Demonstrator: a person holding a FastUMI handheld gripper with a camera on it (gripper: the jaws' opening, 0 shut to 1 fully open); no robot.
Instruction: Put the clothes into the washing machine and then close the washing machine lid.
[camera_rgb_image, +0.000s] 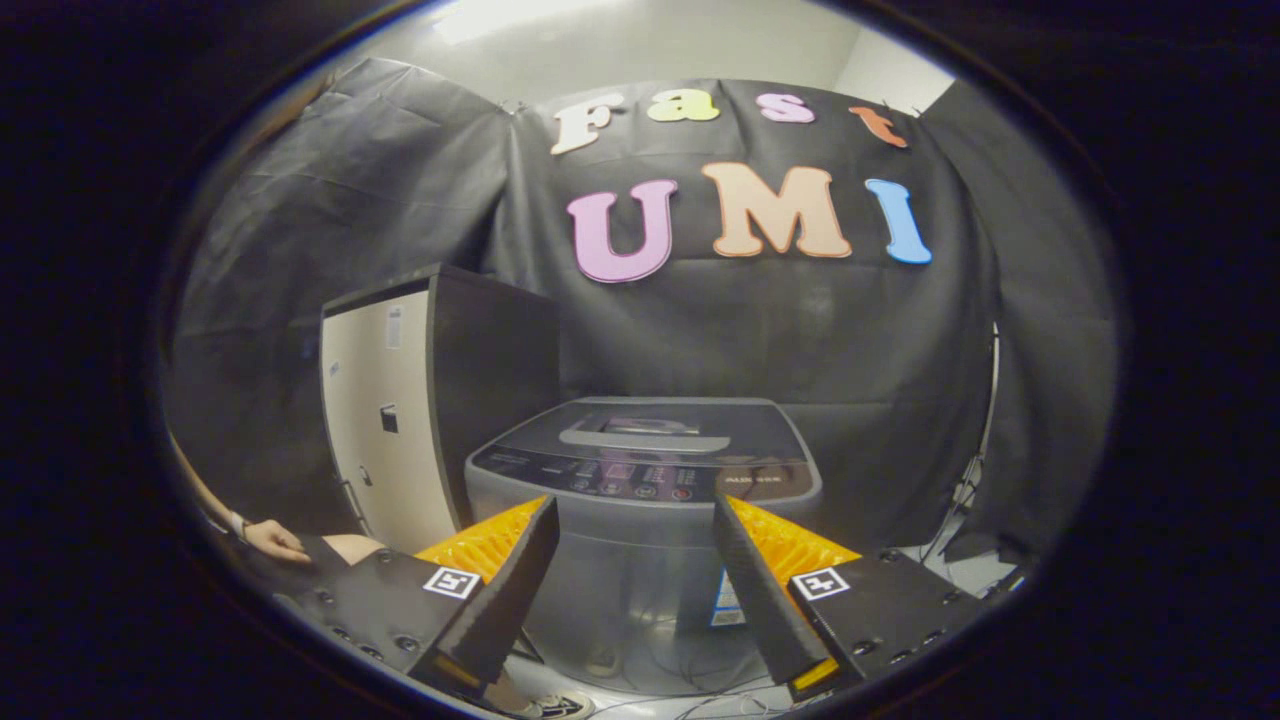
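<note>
Straight ahead, the washing machine (645, 480) is standing on the floor against the black cloth wall, and its lid (645, 432) is lying flat and shut, handle uppermost, so it appears to need raising before anything can go in. No clothes are lying on or around it. The gripper (635, 515) is hovering in front of the machine, its two fingers spread wide apart and holding nothing, framing the control panel (640, 478) between their tips, probably because the person is lining up on the machine. Just beside the washer, a tall cream-fronted cabinet (385, 420) is standing closed. A hand (275, 542) is resting low down near that cabinet, apart from the fingers.
</note>
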